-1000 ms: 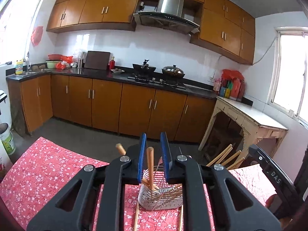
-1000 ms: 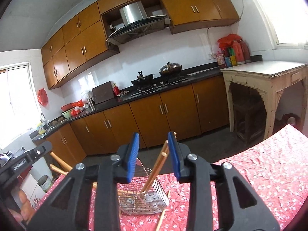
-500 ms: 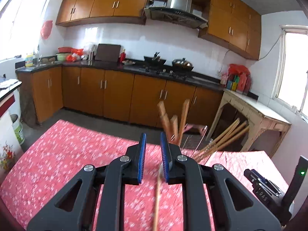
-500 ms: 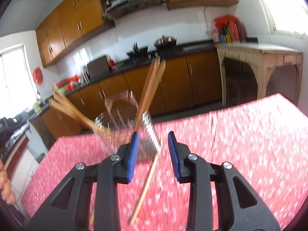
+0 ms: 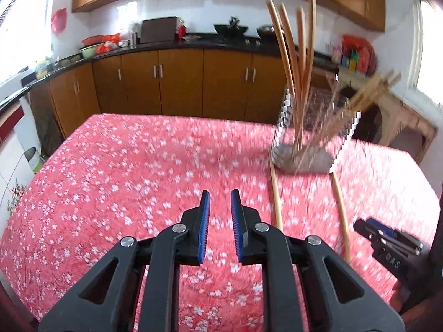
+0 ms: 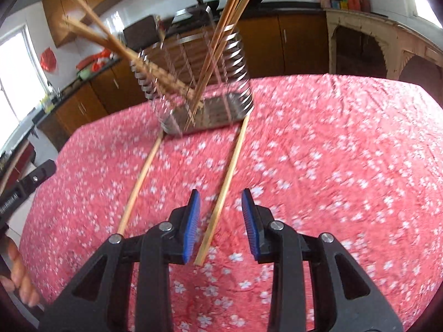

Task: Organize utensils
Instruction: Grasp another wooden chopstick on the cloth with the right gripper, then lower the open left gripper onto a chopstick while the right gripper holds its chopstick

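Note:
A wire metal utensil basket (image 5: 307, 152) (image 6: 218, 110) stands on the red floral tablecloth (image 5: 124, 171) and holds several wooden chopsticks (image 5: 296, 63) (image 6: 221, 33). Two loose chopsticks lie on the cloth in front of it: one (image 5: 276, 193) (image 6: 138, 185) and another (image 5: 342, 210) (image 6: 221, 202). My left gripper (image 5: 219, 204) is open and empty above the cloth, left of the basket. My right gripper (image 6: 220, 207) is open, with the near end of one loose chopstick lying between its fingers, not clamped. The right gripper's body shows at the lower right of the left wrist view (image 5: 387, 243).
The table's far edge (image 5: 193, 117) runs in front of brown kitchen cabinets (image 5: 180, 83). A pale wooden side table (image 6: 387, 36) stands at the right wall. A hand (image 6: 16, 274) holds the left gripper at the left edge of the right wrist view.
Both grippers have pulled back and tilted down from the basket toward the cloth. The basket now sits farther off, and the two loose chopsticks have come into full view.

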Demonstrator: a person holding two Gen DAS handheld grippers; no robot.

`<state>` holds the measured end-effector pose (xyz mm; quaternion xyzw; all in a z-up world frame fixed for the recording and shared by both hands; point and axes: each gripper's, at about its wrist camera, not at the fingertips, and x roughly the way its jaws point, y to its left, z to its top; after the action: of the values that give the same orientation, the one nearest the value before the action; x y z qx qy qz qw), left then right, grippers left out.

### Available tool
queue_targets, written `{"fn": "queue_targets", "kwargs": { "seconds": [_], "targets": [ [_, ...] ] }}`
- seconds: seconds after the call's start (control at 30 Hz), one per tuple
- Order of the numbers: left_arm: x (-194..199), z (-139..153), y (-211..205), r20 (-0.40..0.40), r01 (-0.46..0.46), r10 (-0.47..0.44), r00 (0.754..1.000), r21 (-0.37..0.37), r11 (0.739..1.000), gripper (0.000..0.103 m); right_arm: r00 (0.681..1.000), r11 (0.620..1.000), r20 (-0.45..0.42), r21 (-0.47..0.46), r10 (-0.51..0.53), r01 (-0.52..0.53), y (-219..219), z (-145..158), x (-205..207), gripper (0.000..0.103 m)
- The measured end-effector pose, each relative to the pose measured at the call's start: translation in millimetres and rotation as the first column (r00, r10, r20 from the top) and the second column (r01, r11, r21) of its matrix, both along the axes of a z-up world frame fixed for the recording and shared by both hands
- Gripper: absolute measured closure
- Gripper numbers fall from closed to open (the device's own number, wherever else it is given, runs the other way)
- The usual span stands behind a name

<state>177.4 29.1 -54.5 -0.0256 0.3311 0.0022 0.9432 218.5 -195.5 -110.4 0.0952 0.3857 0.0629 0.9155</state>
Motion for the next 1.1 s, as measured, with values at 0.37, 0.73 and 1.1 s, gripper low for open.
{"fn": "queue_targets", "kwargs": {
  "seconds": [0.37,0.73,1.1],
  "targets": [
    [3,-17,4,-0.048,-0.007,0.007,0.999,0.001,1.000,0.072,0.999,0.990,-0.053,-0.140,0.000,-0.008,28,-16,13,0.077],
    [4,-26,-5,-0.077,0.008,-0.008,0.997,-0.010,1.000,0.072,0.998,0.987,-0.055,-0.158,-0.024,0.015,27,-17,14,0.092],
    [6,-34,-19,-0.108,0.068,-0.073,0.991,-0.043,0.997,0.067,0.986,0.976,-0.058,-0.165,-0.157,0.145,-40,-18,10,0.095]
  ]
}}
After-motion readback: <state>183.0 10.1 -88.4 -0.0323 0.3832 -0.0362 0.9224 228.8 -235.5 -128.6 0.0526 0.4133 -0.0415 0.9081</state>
